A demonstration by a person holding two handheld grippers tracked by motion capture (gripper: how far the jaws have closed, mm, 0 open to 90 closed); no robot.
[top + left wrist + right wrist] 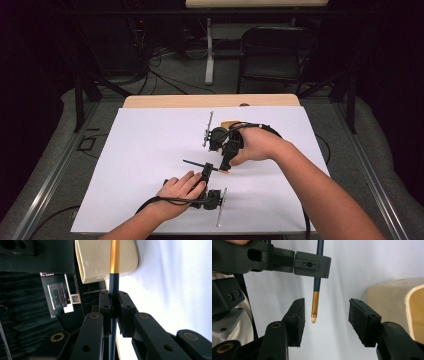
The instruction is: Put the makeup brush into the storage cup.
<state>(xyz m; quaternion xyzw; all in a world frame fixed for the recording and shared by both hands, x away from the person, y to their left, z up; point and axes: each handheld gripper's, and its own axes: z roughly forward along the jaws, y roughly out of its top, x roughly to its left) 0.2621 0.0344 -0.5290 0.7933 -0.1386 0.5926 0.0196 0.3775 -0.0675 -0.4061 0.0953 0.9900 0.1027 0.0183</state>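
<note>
A thin brush (215,169) with a dark blue shaft, a gold ferrule (315,305) and a pale tip is held level over the white sheet. My left gripper (114,306) is shut on its dark shaft (114,285), mid-table in the high view (206,170). My right gripper (325,312) is open, its two pads on either side of the brush tip without touching it; in the high view it comes from the right (226,161). The left gripper's jaw block (312,263) crosses the top of the right gripper view.
A cream-coloured container (397,297) lies on the sheet just beyond the brush tip (97,257), half hidden behind the right gripper (229,123). White paper (150,150) covers the wooden table. A black chair (275,55) and cables stand on the floor behind.
</note>
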